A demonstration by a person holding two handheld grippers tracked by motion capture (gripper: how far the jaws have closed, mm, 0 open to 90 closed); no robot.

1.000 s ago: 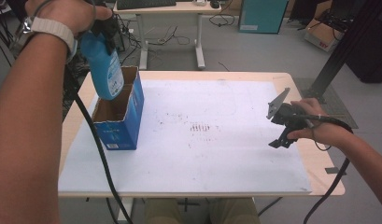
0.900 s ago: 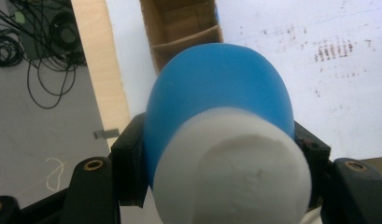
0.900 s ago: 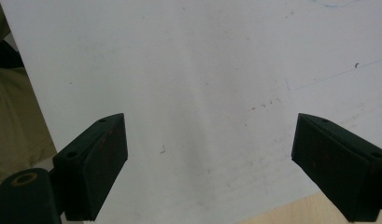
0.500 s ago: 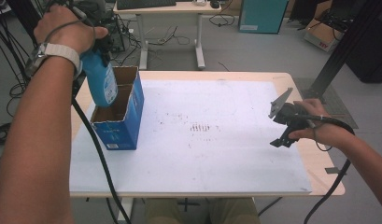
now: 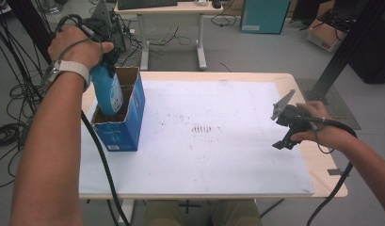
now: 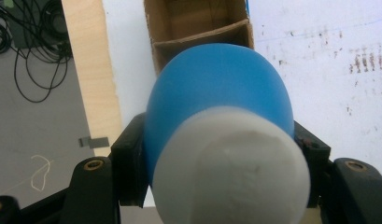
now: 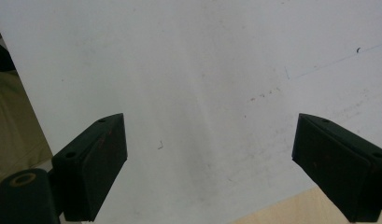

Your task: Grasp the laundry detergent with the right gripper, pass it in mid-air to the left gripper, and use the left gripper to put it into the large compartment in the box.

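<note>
Your left gripper (image 5: 105, 59) is clamped on the blue plastic bottle with a white cap (image 5: 108, 93), whose base dips into the open blue cardboard box (image 5: 126, 127) below the jaws. Next: lower it straight, then release. Your right gripper (image 5: 285, 136) waits wide open, empty.

No wording can be read anywhere; the blue box (image 5: 120, 127) at the table's nine o'clock edge carries a small white label low on its near face, its print too small to make out; the blue bottle (image 5: 108, 92) bears a pale label patch, equally illegible
</note>
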